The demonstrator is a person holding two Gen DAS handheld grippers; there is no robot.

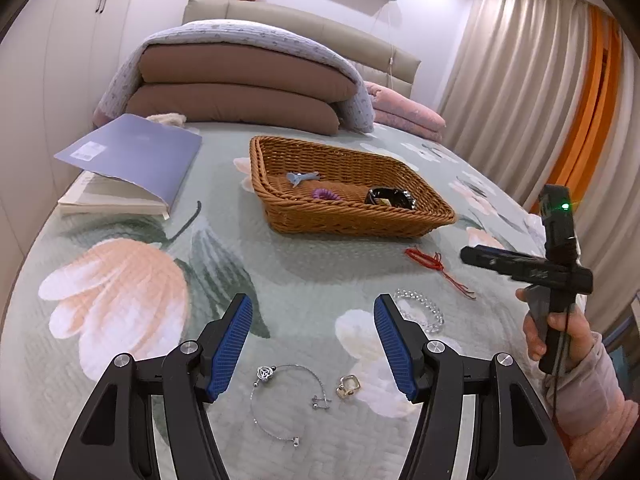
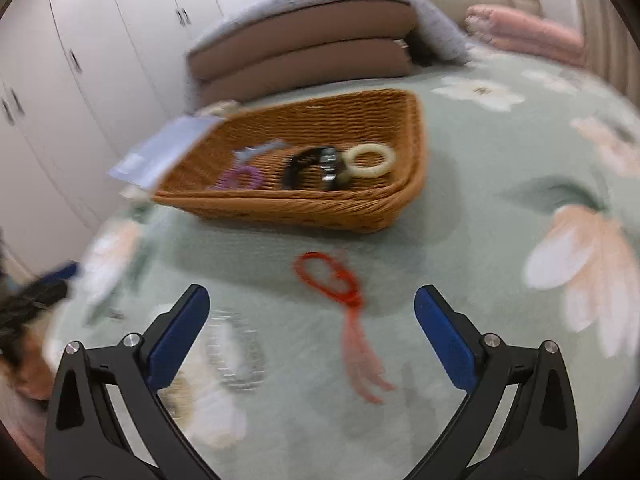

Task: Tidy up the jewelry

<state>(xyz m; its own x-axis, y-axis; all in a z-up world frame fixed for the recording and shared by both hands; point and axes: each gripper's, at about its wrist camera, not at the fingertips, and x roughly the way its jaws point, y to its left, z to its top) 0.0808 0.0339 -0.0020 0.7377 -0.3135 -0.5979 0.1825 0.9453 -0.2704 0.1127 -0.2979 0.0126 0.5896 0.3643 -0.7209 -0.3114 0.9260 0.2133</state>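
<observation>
Jewelry lies in two groups on the bed (image 1: 132, 216): four pieces in one wicker basket (image 1: 344, 216), four loose on the quilt: one red cord (image 2: 332, 280), one bead bracelet (image 1: 420, 308), one wire bangle (image 1: 288, 400), one ring (image 1: 349, 387). Left gripper (image 1: 312, 346) and right gripper (image 2: 312, 336) both stand spread, empty.

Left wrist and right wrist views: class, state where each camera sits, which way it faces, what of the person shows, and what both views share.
Left wrist: on the left gripper, facing forward and down over the bed at a silver bangle, ring and the basket; its open fingers and the right hand show.
Right wrist: on the right gripper, facing down at the red cord before the basket; its open fingers show.
Shared: basket, red cord, clear bead bracelet, bed.
</observation>
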